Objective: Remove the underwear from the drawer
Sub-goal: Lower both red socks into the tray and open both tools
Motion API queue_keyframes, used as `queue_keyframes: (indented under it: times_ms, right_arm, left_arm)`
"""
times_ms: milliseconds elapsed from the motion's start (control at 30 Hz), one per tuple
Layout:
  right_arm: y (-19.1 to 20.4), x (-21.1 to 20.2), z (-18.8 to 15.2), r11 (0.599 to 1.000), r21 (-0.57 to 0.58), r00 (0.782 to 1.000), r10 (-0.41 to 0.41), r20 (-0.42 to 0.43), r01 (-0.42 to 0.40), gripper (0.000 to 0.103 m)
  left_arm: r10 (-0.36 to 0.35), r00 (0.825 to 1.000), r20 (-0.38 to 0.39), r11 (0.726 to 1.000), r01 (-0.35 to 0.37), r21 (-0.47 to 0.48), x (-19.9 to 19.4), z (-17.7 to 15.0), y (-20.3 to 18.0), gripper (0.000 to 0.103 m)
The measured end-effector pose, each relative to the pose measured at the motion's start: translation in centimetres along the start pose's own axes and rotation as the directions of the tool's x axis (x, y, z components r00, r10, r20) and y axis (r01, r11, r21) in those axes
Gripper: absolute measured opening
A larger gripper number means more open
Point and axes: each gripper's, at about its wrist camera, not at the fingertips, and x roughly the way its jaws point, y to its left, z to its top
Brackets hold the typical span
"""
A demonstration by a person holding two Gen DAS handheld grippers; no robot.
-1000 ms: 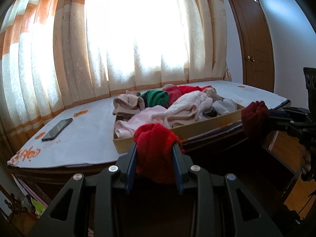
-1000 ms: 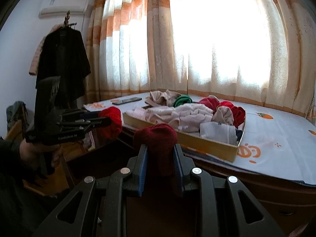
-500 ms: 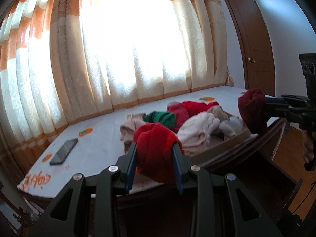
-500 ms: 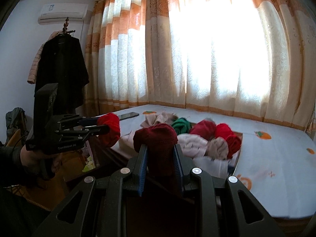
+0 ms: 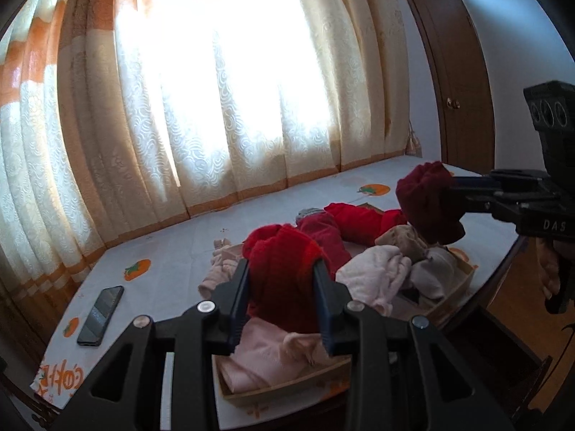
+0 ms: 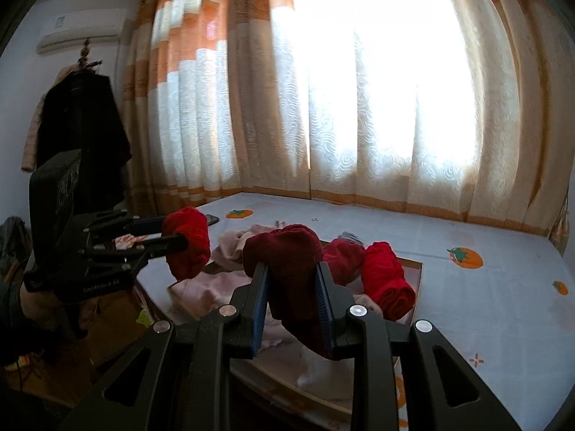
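My left gripper (image 5: 280,287) is shut on a bright red rolled underwear (image 5: 284,265) and holds it above the near end of a cardboard tray (image 5: 287,391) of rolled garments on the bed. My right gripper (image 6: 293,294) is shut on a dark maroon rolled underwear (image 6: 287,255), held over the same tray (image 6: 309,388). The right gripper with its maroon roll (image 5: 427,201) shows at the right of the left wrist view. The left gripper with its red roll (image 6: 188,240) shows at the left of the right wrist view. The drawer is not clearly in view.
The tray holds pink, white, beige and red rolls (image 5: 363,219). A black phone (image 5: 100,316) lies on the white bedsheet (image 6: 485,305) left of the tray. Curtains (image 5: 215,89) cover the window behind. A wooden door (image 5: 460,82) is right; a dark coat (image 6: 79,125) hangs left.
Both grippers rose and moved forward over the bed and tray, each still holding its roll. The tray now lies below and close instead of ahead.
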Motion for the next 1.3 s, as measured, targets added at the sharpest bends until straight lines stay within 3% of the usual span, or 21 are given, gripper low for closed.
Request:
queue_keyframes:
  times_ms: [533,1067,1167,1300]
  right_arm:
    - [-4.2,6.5,1.1,0.995,0.071,0.993,-0.060,-0.102,0.067,0.028]
    - [-4.6,10.5,0.1,0.994,0.048,0.975,-0.089,-0.205,0.101,0.028]
    - [-4.7,10.5,-0.1,0.994,0.053,0.974,-0.085,-0.209,0.099,0.028]
    - [-4.7,10.2,-0.1,0.993,0.062,0.975,-0.088,-0.206,0.102,0.028]
  left_arm:
    - [-0.031,0.990,-0.139,0.999,0.028,-0.029,6.1,0.0,0.2,0.032]
    - [-0.062,0.974,-0.219,0.997,0.052,-0.051,9.2,-0.7,-0.2,0.033]
    - [-0.063,0.973,-0.224,0.997,0.053,-0.051,9.3,-0.8,-0.3,0.035]
    - [-0.055,0.974,-0.219,0.998,0.045,-0.048,9.4,-0.8,-0.4,0.045]
